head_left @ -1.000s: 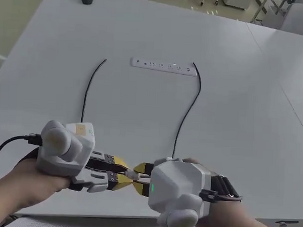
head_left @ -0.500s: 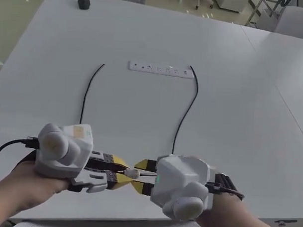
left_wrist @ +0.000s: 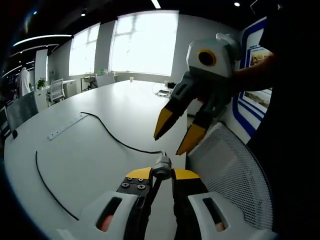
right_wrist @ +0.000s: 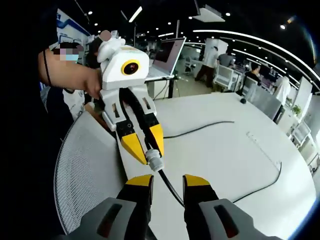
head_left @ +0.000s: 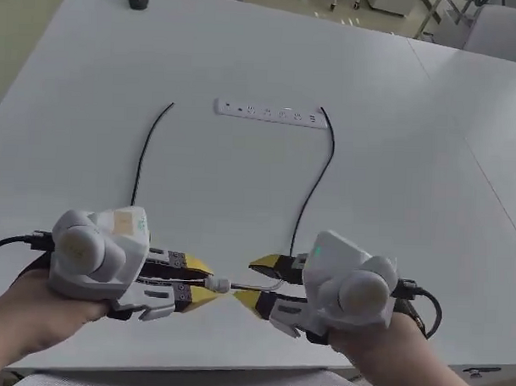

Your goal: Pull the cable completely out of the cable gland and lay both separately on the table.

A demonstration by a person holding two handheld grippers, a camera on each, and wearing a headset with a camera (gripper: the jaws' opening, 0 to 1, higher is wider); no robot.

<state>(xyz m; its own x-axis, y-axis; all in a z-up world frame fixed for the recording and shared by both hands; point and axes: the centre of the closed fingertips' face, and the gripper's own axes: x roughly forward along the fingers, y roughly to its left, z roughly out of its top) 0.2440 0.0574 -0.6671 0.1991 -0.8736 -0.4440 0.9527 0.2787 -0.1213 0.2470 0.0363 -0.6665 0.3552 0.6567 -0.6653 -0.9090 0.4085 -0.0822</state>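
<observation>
Above the white table (head_left: 411, 181) little is done: the right gripper (head_left: 256, 283) stands unclenched around the thin black cable (head_left: 315, 191), which trails across the table, and the left gripper (head_left: 199, 284) is clamped on the small grey cable gland (head_left: 218, 285), cable threaded through it, both yet to be laid down. Since a second ago the right gripper has backed off the gland

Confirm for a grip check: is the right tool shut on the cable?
No, the right tool stands open, cable between its spread jaws.
</observation>
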